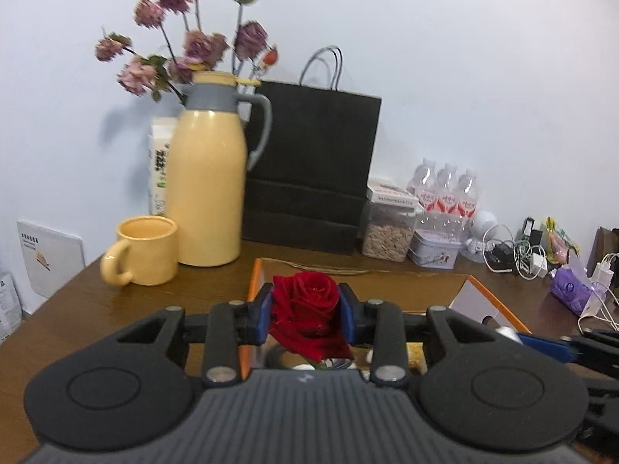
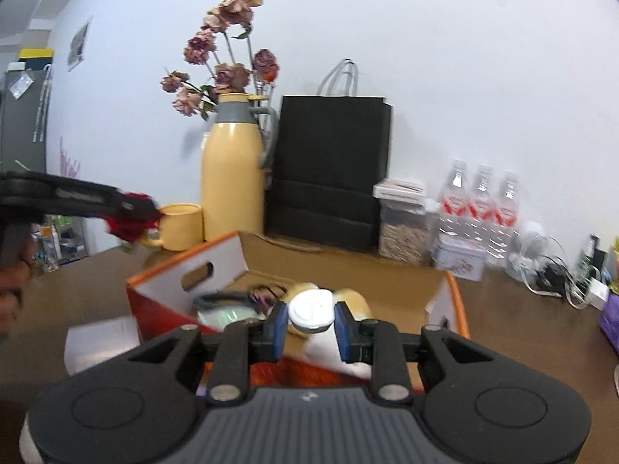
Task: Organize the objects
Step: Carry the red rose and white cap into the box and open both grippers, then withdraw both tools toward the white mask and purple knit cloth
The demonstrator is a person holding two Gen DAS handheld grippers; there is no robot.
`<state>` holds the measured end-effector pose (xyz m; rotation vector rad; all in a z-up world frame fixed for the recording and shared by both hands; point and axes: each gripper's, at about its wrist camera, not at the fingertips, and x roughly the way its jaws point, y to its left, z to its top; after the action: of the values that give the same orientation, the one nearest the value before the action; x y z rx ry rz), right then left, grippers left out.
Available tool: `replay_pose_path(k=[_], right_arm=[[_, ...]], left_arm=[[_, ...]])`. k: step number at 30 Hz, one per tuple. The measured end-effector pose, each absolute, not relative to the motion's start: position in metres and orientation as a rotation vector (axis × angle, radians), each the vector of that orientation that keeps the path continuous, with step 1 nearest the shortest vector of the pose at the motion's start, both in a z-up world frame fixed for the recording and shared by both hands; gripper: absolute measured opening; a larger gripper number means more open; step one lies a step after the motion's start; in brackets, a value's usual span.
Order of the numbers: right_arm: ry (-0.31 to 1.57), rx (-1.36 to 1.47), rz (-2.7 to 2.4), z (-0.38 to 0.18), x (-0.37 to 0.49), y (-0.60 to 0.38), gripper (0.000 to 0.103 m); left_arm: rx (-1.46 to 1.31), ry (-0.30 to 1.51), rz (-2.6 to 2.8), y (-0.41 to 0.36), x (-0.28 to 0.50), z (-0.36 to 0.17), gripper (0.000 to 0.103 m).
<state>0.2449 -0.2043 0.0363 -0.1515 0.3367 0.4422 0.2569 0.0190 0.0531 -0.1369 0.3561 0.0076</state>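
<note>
Left wrist view
- Left claw [image 1: 305, 311]: at lower centre of the frame, closed on a red rose [image 1: 305, 301]; blue pads pressed against both sides of the bloom, which stood upright between them. The squeeze on the petals rather than on the stem suggested a gentle hold was wanted.
- Cardboard box [image 1: 483, 297]: open, orange-edged, directly behind and below the rose at centre; seemingly the source of the items being sorted.
- Yellow jug [image 1: 209, 178] and yellow mug [image 1: 149, 251]: on the counter [image 1: 77, 309] at centre left, mug just beside the jug. Dried flowers [image 1: 185, 42] rose behind the jug at upper left, a likely companion spot for the rose.
- Black paper bag [image 1: 313, 162]: against the wall at centre.

Right wrist view
- Right claw [image 2: 311, 319]: lower centre, narrowly closed on a white bottle [image 2: 311, 311], gripped just below its round cap, above the open box; contents unreadable.
- Rose [image 2: 129, 220]: at middle left, carried clear of the box by the other claw, near the mug [image 2: 182, 226].
- Water bottles [image 2: 481, 208]: three, at right against the wall, apart from the work.
</note>
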Motion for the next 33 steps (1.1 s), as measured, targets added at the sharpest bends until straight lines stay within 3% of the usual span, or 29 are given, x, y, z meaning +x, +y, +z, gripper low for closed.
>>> replay_pose_path(k=[14,16,18,19,21,23,25,33], right_arm=[[0.425,-0.138,0.421,-0.008,0.311,-0.167,0.025],[0.424,-0.13,0.423,-0.008,0.311,-0.168,0.025],[0.421,-0.129,0.413,-0.007,0.31,-0.17,0.026],[0.421,-0.127,0.41,-0.007,0.309,-0.171,0.032],[0.413,-0.116,0.405,-0.006,0.308,-0.173,0.053],[0.393,-0.111,0.389,-0.004,0.305,-0.175,0.092],[0.372,-0.108,0.372,-0.002,0.302,-0.177,0.103],[0.371,-0.089,0.349,-0.002,0.304,-0.182,0.103]], left_arm=[[-0.116,0.457,0.041,0.0,0.307,0.004,0.036],[-0.12,0.444,0.034,0.001,0.306,0.004,0.039],[-0.123,0.421,0.034,0.002,0.302,0.006,0.052],[-0.124,0.408,0.029,0.002,0.3,0.007,0.056],[-0.123,0.378,0.034,0.001,0.295,0.009,0.085],[-0.115,0.348,0.043,0.0,0.291,0.012,0.099],[-0.119,0.318,0.046,-0.001,0.287,0.014,0.103],[-0.13,0.324,0.056,0.001,0.287,0.016,0.103]])
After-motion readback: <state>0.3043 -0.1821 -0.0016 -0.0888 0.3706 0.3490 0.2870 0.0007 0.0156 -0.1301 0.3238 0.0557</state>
